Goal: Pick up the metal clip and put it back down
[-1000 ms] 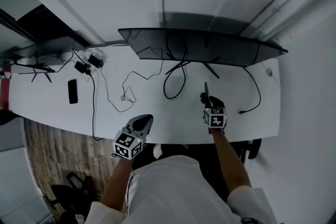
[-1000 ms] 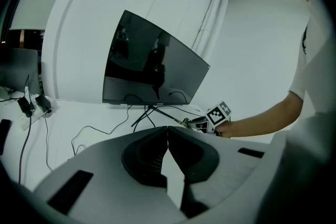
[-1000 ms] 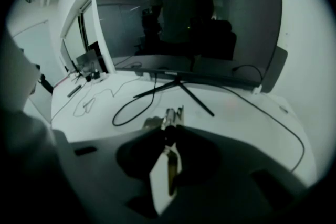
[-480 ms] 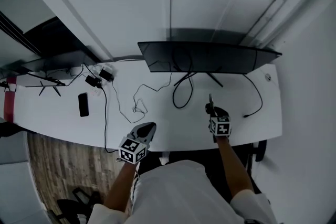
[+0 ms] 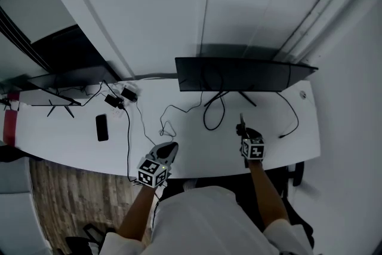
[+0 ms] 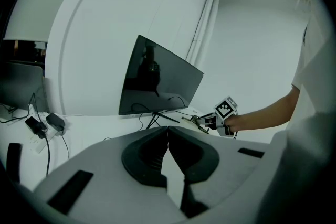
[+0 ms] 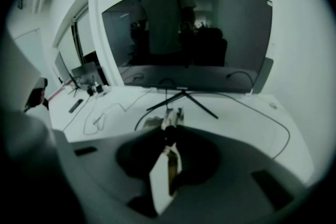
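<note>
Metal clip [image 7: 171,117]: your right gripper [image 7: 169,136] is clamping it over the desk [image 7: 241,115]; your left gripper [image 6: 168,131] is hanging closed, empty. Wooden floor [image 5: 65,200] is showing in head view only.

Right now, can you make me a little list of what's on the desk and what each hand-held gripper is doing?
Desk: white and long
Monitor: dark screen, at the back of the desk
Right hand-held gripper: shut on the clip, in front of the monitor
Clip: metal, sticking out ahead of the jaws
Left hand-held gripper: shut, nothing in it, at the desk's near edge
Phone: lying flat, towards the left
Cables: several, looping across the desk
</note>
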A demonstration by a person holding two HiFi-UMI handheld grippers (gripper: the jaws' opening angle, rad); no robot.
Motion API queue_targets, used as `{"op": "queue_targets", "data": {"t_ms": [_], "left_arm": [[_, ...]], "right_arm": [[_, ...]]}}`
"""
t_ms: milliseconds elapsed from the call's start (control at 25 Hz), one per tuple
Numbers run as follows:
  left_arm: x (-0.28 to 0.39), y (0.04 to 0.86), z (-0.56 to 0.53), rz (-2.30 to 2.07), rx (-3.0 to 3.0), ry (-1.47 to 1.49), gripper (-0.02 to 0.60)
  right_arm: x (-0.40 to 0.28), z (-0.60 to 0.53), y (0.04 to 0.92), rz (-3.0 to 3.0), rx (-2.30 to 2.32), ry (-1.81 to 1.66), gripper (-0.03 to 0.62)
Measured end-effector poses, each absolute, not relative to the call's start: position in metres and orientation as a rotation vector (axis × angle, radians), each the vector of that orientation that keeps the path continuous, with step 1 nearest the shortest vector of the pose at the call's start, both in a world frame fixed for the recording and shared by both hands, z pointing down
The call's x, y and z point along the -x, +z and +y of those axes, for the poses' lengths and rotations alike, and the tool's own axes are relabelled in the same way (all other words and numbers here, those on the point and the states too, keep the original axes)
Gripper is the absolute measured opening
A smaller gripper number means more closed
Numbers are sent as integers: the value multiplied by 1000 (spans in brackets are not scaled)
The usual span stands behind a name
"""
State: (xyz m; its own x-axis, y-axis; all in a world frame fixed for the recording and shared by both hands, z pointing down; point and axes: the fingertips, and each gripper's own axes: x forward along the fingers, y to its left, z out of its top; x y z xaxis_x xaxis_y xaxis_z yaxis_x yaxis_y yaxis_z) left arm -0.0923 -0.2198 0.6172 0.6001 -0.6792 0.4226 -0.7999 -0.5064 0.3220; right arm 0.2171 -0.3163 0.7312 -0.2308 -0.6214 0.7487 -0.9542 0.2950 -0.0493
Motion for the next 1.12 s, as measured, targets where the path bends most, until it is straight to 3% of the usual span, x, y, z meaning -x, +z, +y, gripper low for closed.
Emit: {"op": "queue_targets", "data": {"t_ms": [1120], "left_arm": [[196, 609, -191, -1310, -2269, 258, 32]], "right_arm": [[-79, -296, 721, -2063, -1220, 691, 87]]}}
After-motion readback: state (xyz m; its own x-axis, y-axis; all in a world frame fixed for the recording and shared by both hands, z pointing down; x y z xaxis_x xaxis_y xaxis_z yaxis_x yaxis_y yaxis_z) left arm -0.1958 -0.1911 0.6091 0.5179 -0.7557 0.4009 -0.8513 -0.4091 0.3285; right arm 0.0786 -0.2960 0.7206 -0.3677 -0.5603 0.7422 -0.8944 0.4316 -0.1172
